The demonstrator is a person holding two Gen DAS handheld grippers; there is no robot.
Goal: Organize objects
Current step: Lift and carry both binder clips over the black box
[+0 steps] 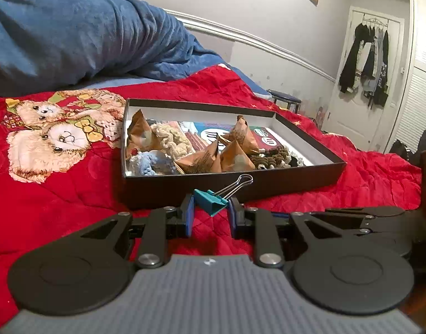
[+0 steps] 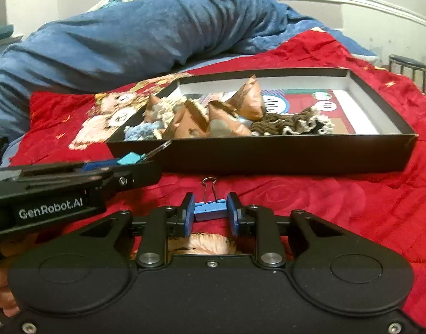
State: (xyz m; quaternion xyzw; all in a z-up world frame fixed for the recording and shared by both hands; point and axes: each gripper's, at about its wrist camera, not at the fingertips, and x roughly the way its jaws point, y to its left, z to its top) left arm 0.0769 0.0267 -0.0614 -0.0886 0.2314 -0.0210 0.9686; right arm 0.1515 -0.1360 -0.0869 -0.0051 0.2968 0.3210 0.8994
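light: soft, even indoor | shadows: faint | edges: fisheye bending, dark corners | blur: slight throughout

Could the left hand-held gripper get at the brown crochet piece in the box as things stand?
Probably not yet: the left hand-held gripper is shut on a teal binder clip. The black box is open-topped, and the brown crochet piece lies uncovered.

Teal binder clip (image 1: pixel 210 201), light-blue binder clip (image 2: pixel 210 211), black box (image 1: pixel 235 186) with white inside, red quilted bedspread (image 1: pixel 59 200) printed with teddy bears, blue blanket (image 1: pixel 73 33).
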